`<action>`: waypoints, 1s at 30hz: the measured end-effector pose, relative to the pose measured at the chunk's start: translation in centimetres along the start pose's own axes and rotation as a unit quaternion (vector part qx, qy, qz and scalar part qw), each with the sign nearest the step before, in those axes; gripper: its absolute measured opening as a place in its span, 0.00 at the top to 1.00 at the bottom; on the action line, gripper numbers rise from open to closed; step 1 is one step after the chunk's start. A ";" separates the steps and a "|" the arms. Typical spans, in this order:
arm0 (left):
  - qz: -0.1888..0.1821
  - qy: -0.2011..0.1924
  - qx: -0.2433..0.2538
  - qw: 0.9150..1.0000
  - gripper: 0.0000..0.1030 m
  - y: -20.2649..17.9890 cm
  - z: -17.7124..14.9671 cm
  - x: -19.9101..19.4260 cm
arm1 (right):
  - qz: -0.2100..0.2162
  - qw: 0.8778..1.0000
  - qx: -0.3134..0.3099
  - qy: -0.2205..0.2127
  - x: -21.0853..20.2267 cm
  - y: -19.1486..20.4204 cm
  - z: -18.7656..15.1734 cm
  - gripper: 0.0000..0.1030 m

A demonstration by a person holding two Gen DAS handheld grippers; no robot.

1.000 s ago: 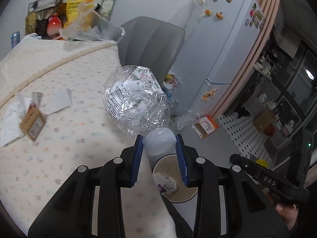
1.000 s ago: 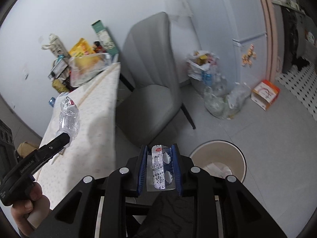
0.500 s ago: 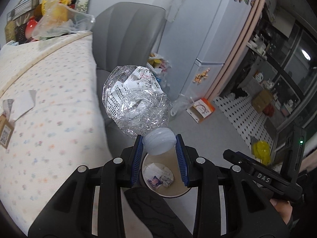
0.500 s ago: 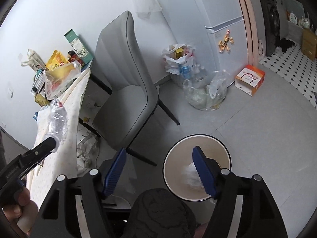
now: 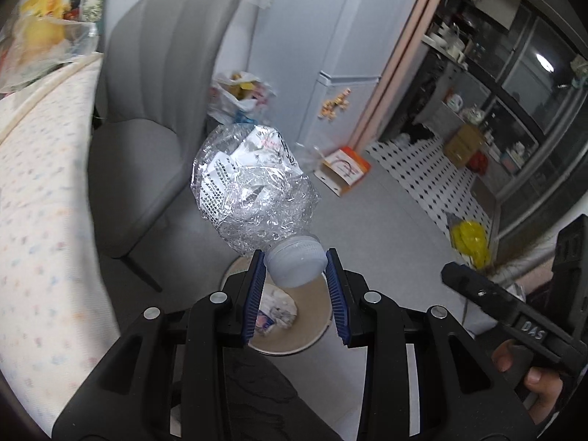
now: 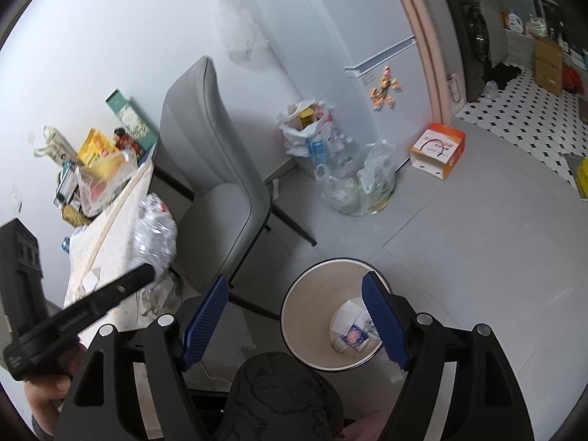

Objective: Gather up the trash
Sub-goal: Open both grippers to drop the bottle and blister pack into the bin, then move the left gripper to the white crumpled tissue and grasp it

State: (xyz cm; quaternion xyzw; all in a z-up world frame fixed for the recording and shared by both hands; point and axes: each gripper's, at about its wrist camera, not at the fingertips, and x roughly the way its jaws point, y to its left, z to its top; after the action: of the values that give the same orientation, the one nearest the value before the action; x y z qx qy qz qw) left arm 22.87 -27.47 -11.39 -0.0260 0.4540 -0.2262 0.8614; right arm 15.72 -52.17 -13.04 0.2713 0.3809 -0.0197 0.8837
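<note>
Our right tool has just sprung wide and empty, its blister pack gone; our left tool has swung off the table, still clenched on the cap of the crushed plastic bottle, now above the round bin. The bin holds crumpled paper and wrappers, more than a second ago.

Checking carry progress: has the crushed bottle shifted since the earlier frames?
Yes. The crushed bottle, clamped in the left gripper, left the table toward the bin.
</note>
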 end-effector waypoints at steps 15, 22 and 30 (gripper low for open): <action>0.036 -0.067 -0.046 0.996 0.06 2.9 0.4 -5.1 | 0.024 1.000 -0.013 -0.010 -1.2 2.0 -0.3 0.16; 0.052 -0.099 -0.075 0.991 0.06 6.7 0.0 -9.0 | 0.048 0.998 -0.040 -0.012 -1.5 5.5 -0.5 0.08; 0.070 -0.135 -0.108 0.982 0.06 11.3 -1.3 -13.0 | 0.065 0.995 -0.074 -0.004 -1.2 10.4 -1.3 0.08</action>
State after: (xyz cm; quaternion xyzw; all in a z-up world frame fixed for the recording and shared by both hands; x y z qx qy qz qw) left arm 19.63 -11.80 -4.97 -0.1177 0.3561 -0.1094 0.9205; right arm 16.48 -42.90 -8.14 0.2292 0.3595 0.0650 0.9022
